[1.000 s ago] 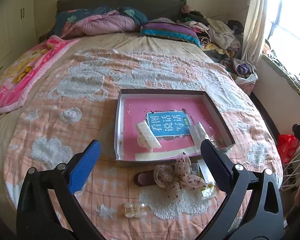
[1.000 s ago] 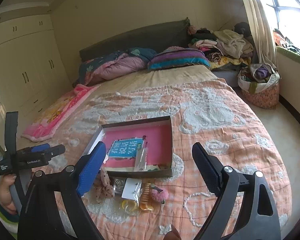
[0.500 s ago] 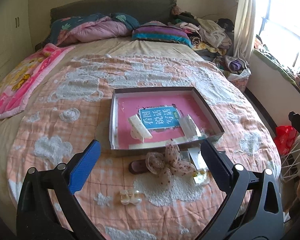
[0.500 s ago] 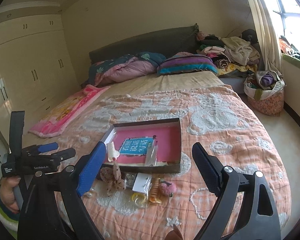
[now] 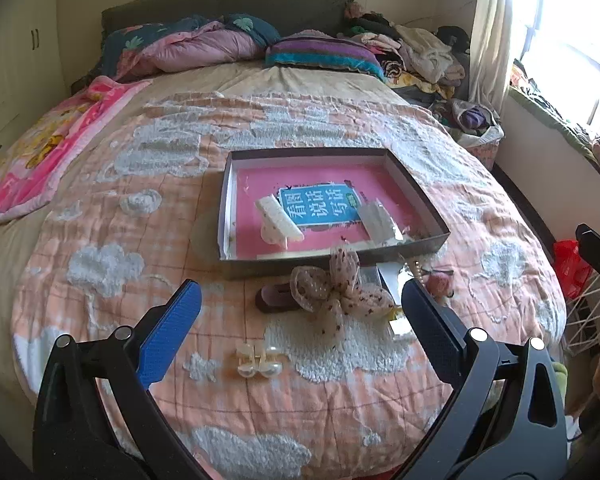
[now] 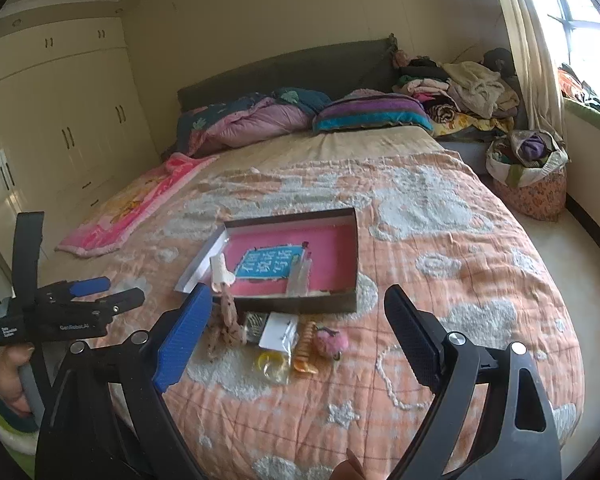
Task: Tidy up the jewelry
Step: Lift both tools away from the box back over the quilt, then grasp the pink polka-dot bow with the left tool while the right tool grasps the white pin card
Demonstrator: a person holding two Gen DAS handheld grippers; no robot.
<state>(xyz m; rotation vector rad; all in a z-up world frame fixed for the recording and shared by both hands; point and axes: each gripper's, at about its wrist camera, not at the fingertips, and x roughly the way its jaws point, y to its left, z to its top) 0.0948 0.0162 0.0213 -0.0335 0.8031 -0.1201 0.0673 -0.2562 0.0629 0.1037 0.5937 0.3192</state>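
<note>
Two grippers hang over the near edge of the bed. The left gripper (image 5: pixel 300 316) has its jaws wide apart with nothing between them, and the right gripper (image 6: pixel 300 320) likewise stands wide apart and empty. A hand (image 6: pixel 10 376) at the left edge of the right wrist view grips the handle of the left tool.

Nearest on the orange quilt (image 5: pixel 100 208) lies one clear clip with pearl beads (image 5: pixel 256 362), alone and well short of the rest. Beyond it sits a small cluster just in front of the box: one dotted fabric bow (image 5: pixel 336 292), one dark oval clip (image 5: pixel 276 298) touching the bow's left side, one white card in a clear packet (image 6: pixel 278 330), one yellow ring-shaped piece (image 6: pixel 272 364), one orange claw clip (image 6: pixel 306 348) and one pink fluffy bobble (image 6: pixel 331 342). A second shiny packet lies under the bow's right side; its contents are too small to tell.

Next comes one shallow dark box (image 5: pixel 420 196) with a pink floor. Inside it lie one white hair clip (image 5: pixel 278 224) at the left, one blue label with white characters (image 5: pixel 320 202) in the middle and one clear packet (image 5: pixel 378 222) at the right.

Farthest off are two pillows against the headboard, a pink blanket (image 5: pixel 40 148) and a heap of clothes (image 5: pixel 416 52).
</note>
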